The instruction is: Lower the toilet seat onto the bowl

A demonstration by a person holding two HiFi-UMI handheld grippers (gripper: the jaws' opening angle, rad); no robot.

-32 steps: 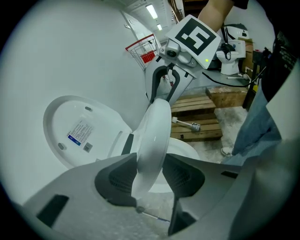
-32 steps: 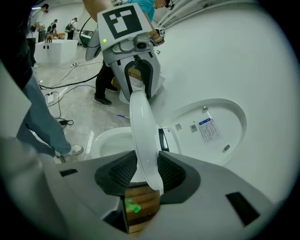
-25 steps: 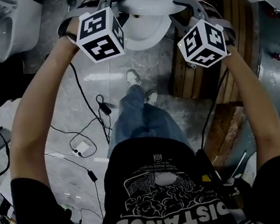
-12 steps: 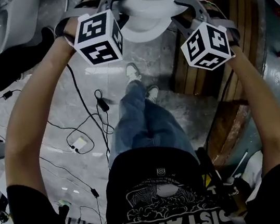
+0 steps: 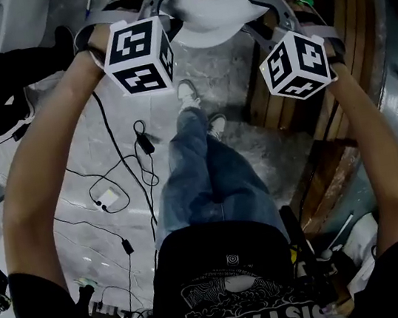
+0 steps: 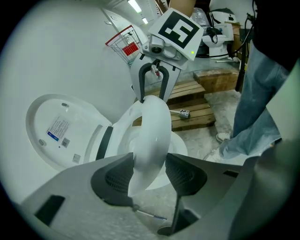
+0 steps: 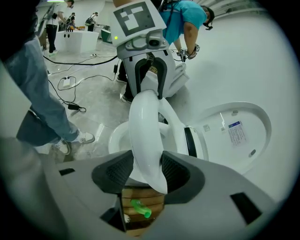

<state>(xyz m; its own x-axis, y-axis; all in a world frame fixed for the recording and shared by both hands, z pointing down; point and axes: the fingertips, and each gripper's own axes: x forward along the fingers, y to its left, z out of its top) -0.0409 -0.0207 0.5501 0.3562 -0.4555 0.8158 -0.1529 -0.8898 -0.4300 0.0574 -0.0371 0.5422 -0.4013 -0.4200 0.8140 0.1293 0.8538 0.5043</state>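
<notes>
The white toilet seat (image 6: pixel 152 126) stands half raised and edge-on over the bowl (image 6: pixel 182 149), in front of the upright lid (image 6: pixel 56 126). My left gripper (image 6: pixel 149 161) has the seat's rim between its pads, which touch it while the jaws are opening. My right gripper (image 7: pixel 146 168) holds the opposite side of the seat (image 7: pixel 143 126), its pads against both faces, its jaws also opening. In the head view the left gripper (image 5: pixel 159 2) and right gripper (image 5: pixel 264 5) flank the toilet seat (image 5: pixel 217 13) at the top edge.
Wooden pallets (image 5: pixel 330 44) lie to the right of the toilet. Cables (image 5: pixel 114 190) trail over the grey floor on the left. My legs and shoes (image 5: pixel 200 117) stand before the bowl. Another toilet (image 5: pixel 5 20) and a person in blue (image 7: pixel 185 23) are nearby. A green bottle (image 7: pixel 140 208) lies below.
The toilet has slid toward the top edge of the head view and the marker cubes have shifted slightly. Both grippers stay at the seat's two sides.
</notes>
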